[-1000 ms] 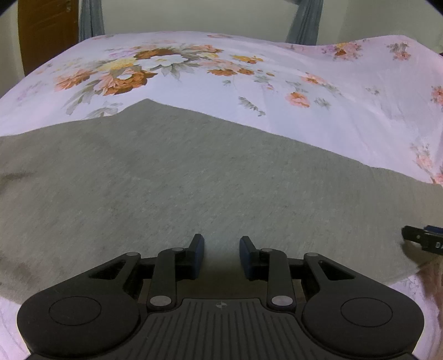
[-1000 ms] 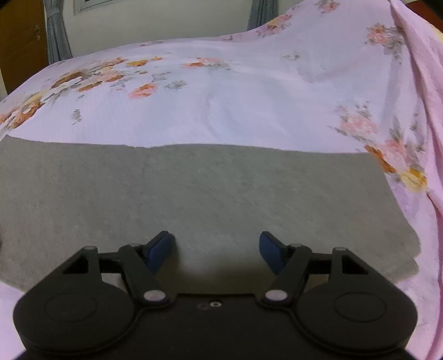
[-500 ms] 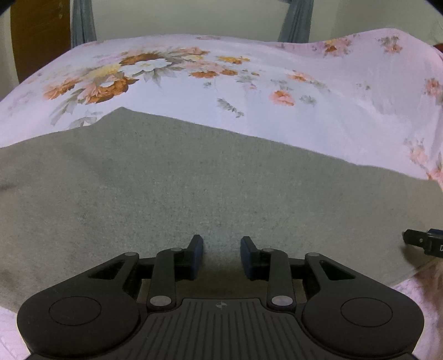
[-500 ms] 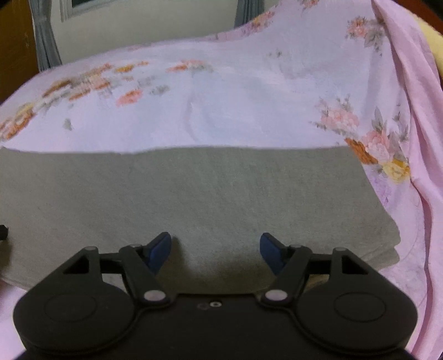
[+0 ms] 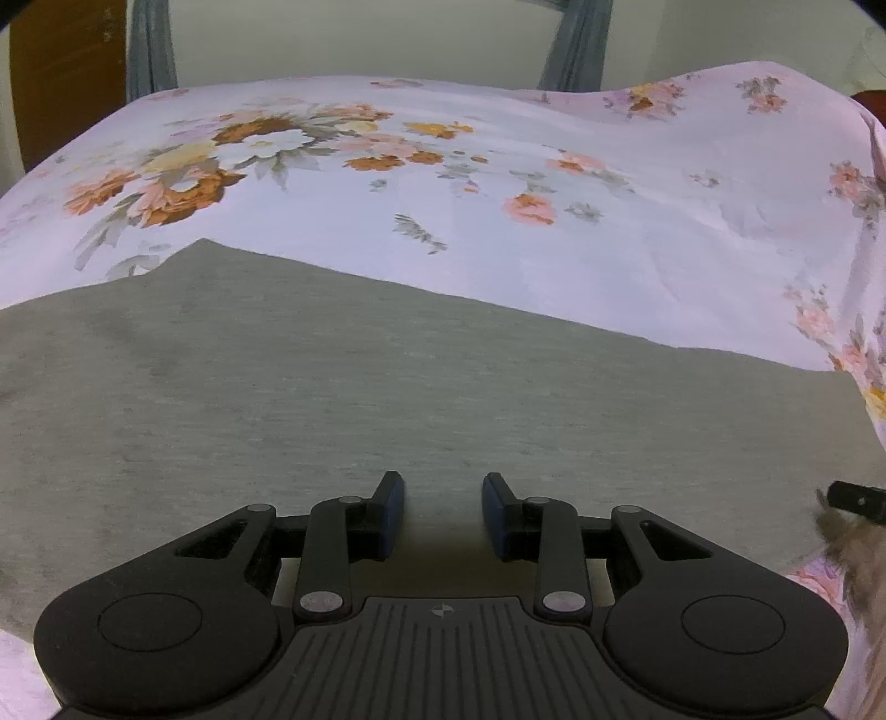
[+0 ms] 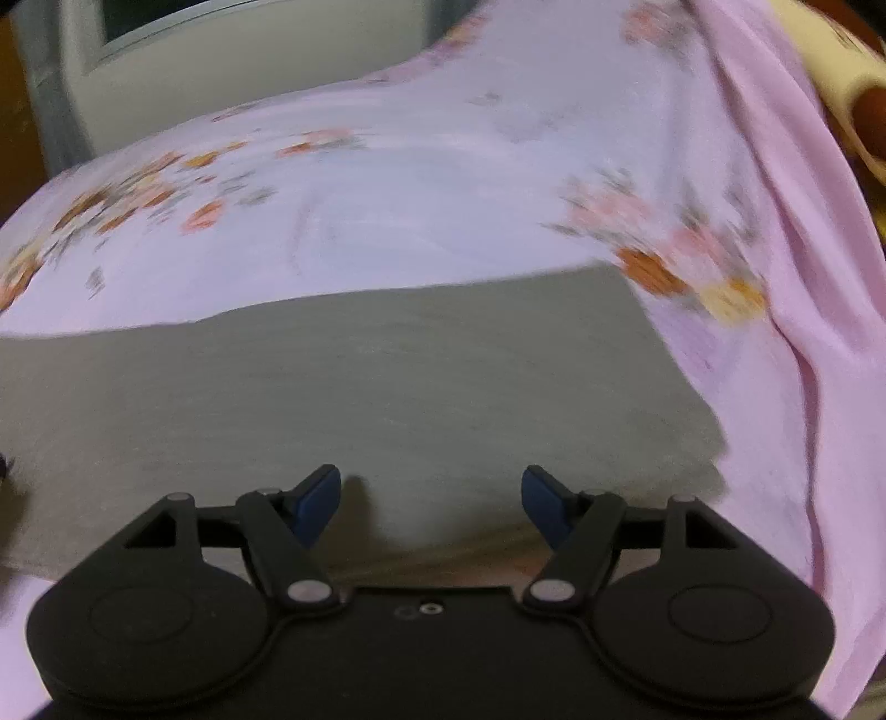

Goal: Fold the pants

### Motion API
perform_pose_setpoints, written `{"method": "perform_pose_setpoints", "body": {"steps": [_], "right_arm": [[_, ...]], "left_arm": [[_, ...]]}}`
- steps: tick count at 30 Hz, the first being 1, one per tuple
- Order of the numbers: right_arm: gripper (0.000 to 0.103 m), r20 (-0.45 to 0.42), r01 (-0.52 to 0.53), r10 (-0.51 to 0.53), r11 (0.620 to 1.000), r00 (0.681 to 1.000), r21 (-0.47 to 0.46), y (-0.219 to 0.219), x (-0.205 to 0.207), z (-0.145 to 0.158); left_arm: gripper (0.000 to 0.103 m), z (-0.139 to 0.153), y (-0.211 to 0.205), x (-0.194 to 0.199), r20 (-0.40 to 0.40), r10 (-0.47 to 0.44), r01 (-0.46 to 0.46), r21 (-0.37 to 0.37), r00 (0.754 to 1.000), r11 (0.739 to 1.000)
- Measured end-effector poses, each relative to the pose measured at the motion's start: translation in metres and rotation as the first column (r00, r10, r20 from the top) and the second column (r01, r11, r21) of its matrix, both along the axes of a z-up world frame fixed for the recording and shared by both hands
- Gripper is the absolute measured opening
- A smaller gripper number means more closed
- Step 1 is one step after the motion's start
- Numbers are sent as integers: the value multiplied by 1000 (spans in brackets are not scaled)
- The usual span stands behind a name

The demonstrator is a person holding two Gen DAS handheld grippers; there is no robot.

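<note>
Grey pants (image 5: 387,387) lie flat in a long band across a pink floral bedsheet (image 5: 554,249). My left gripper (image 5: 443,487) hovers over their near edge, its blue pads a narrow gap apart with nothing between them. At the right edge of the left wrist view, a tip of the other gripper (image 5: 855,501) shows over the cloth. In the blurred right wrist view, my right gripper (image 6: 432,482) stands wide open and empty above the near edge of the pants (image 6: 387,376), close to their right end (image 6: 692,443).
The bedsheet (image 6: 387,194) rises in a draped fold (image 6: 775,194) at the right. A cream and brown object (image 6: 853,94) sits past that fold. A wooden door (image 5: 66,72) and grey curtains (image 5: 149,50) stand behind the bed.
Both grippers have slid to the right along the near edge of the pants. The right view has tilted and blurred, and the pants' right end is nearer its middle. Jaws look unchanged.
</note>
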State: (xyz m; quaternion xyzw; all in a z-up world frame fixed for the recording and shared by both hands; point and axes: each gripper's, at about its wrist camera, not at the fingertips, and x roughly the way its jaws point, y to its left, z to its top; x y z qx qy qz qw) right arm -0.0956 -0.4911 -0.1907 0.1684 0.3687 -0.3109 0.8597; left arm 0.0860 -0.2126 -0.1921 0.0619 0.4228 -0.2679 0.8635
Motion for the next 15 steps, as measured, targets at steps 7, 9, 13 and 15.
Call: {"method": "perform_pose_setpoints", "body": {"steps": [7, 9, 13, 15], "right_arm": [[44, 118, 96, -112, 987, 987, 126, -28, -42, -3], [40, 168, 128, -165, 969, 972, 211, -42, -53, -5], [30, 232, 191, -273, 927, 934, 324, -64, -74, -7], [27, 244, 215, -313, 909, 918, 356, -71, -83, -9]], "left_arm": [[34, -8, -9, -5, 12, -14, 14, 41, 1000, 999], [34, -8, -9, -5, 11, -19, 18, 42, 1000, 999], [35, -9, -8, -4, 10, -21, 21, 36, 1000, 999], [35, -9, -8, -4, 11, -22, 22, 37, 1000, 999]]}}
